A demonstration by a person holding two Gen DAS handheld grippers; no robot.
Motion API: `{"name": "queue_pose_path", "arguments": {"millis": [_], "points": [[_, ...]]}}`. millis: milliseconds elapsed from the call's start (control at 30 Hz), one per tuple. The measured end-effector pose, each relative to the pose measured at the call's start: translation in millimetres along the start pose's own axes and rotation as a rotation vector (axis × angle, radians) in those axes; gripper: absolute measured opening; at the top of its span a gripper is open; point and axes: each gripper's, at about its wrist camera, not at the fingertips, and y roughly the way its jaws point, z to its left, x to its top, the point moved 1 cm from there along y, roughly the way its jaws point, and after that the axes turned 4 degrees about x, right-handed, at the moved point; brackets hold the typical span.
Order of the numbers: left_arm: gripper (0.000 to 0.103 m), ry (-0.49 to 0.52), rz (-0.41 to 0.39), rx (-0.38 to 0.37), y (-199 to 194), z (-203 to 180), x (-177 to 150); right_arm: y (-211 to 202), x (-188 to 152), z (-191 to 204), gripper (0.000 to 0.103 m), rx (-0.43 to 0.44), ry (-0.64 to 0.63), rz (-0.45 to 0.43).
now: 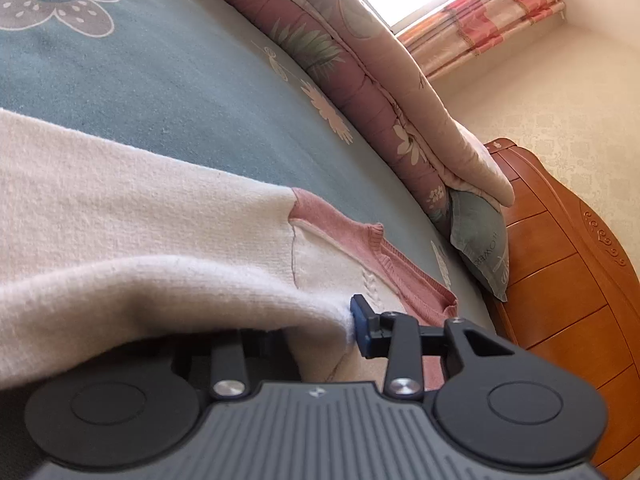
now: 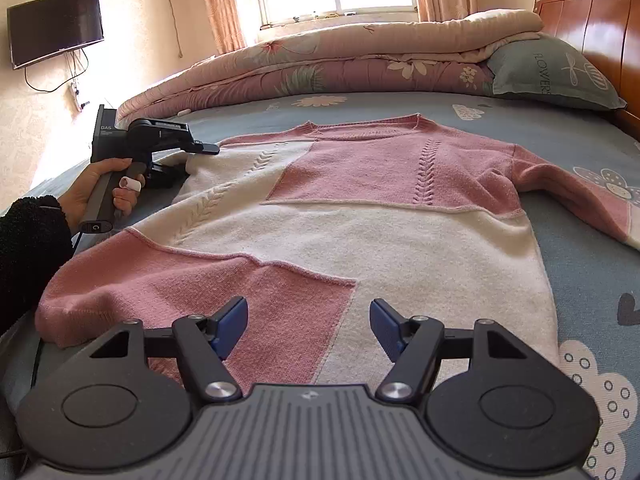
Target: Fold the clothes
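A pink and cream knit sweater point(image 2: 360, 232) lies spread flat on the bed, neckline toward the far side. In the right wrist view, my left gripper point(image 2: 196, 158) sits at the sweater's far left shoulder, held by a person's hand point(image 2: 92, 188). In the left wrist view, cream fabric of the sweater point(image 1: 120, 220) is bunched between the jaws of the left gripper point(image 1: 320, 320). It presses on the blue pad point(image 1: 362, 328) and hides the other finger. My right gripper point(image 2: 308, 320) stands open just above the sweater's near hem, with nothing between its fingers.
The blue flowered bedsheet point(image 2: 580, 152) surrounds the sweater. A folded floral quilt point(image 2: 340, 68) runs along the far side, with a grey-green pillow point(image 2: 552, 72) against the wooden headboard point(image 2: 592, 12). A dark sleeve point(image 2: 28, 248) is at the left edge. A wall television point(image 2: 54, 26) hangs far left.
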Motion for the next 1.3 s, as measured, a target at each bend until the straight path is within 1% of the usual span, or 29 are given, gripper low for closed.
{"name": "queue_pose_path", "arguments": {"millis": [67, 100, 133, 200, 300, 367, 400, 433, 467, 500, 600, 700, 800, 833, 967, 1000, 1033, 1100, 1167, 1200, 1233, 1300], "points": [[0.038, 0.002, 0.033, -0.008, 1, -2, 2, 2, -1, -5, 0.073, 0.006, 0.026, 0.006], [0.043, 0.017, 0.067, -0.016, 3, -7, 1, 2, -2, -7, 0.074, 0.008, 0.034, 0.007], [0.051, 0.034, 0.101, -0.027, 3, -11, -1, 2, -3, -9, 0.075, 0.01, 0.041, 0.008], [0.059, 0.075, 0.167, -0.03, 4, -22, -8, 2, -5, -11, 0.076, 0.011, 0.043, 0.006], [0.059, 0.127, 0.266, -0.033, 7, -34, -25, -1, -5, -14, 0.076, 0.022, 0.059, -0.002], [0.059, 0.158, 0.252, -0.022, 3, -37, -32, -4, -5, -16, 0.076, 0.039, 0.071, -0.007], [0.054, 0.173, 0.245, -0.016, 1, -38, -36, -5, -5, -16, 0.076, 0.042, 0.072, -0.009], [0.035, 0.188, 0.233, 0.0, -1, -39, -39, -5, -6, -17, 0.076, 0.039, 0.07, -0.01], [0.018, 0.202, 0.204, 0.057, -1, -39, -38, -5, -6, -17, 0.076, 0.033, 0.066, -0.008], [0.007, 0.211, 0.174, 0.103, -1, -37, -37, -5, -6, -17, 0.076, 0.027, 0.061, -0.005], [0.007, 0.204, 0.12, 0.122, 0, -31, -34, -5, -6, -21, 0.076, 0.021, 0.078, -0.012], [0.007, 0.223, 0.098, 0.137, 2, -32, -32, -3, -8, -28, 0.076, 0.03, 0.119, -0.005], [0.011, 0.203, 0.096, 0.143, -1, -31, -33, -1, -9, -25, 0.076, 0.019, 0.095, 0.003], [0.012, 0.207, 0.107, 0.15, -3, -33, -34, -1, -9, -24, 0.076, 0.014, 0.086, 0.005], [0.02, 0.209, 0.103, 0.2, -29, -40, -49, -2, -8, -19, 0.076, -0.003, 0.044, 0.004], [0.026, 0.198, 0.099, 0.207, -40, -40, -56, -4, -7, -19, 0.076, 0.002, 0.044, -0.002], [0.035, 0.188, 0.093, 0.215, -51, -40, -64, -6, -6, -19, 0.076, 0.009, 0.047, -0.008], [0.045, 0.171, 0.072, 0.23, -80, -44, -81, -11, -5, -21, 0.078, 0.037, 0.062, -0.014], [0.048, 0.134, 0.059, 0.209, -108, -47, -96, -16, -3, -24, 0.08, 0.088, 0.107, -0.028], [0.054, 0.112, 0.056, 0.198, -120, -47, -103, -20, -3, -25, 0.08, 0.11, 0.127, -0.039], [0.061, 0.101, 0.054, 0.199, -130, -47, -110, -23, -2, -25, 0.08, 0.138, 0.145, -0.045], [0.067, 0.093, 0.064, 0.232, -149, -41, -126, -35, 2, -23, 0.08, 0.167, 0.161, -0.062]]}}
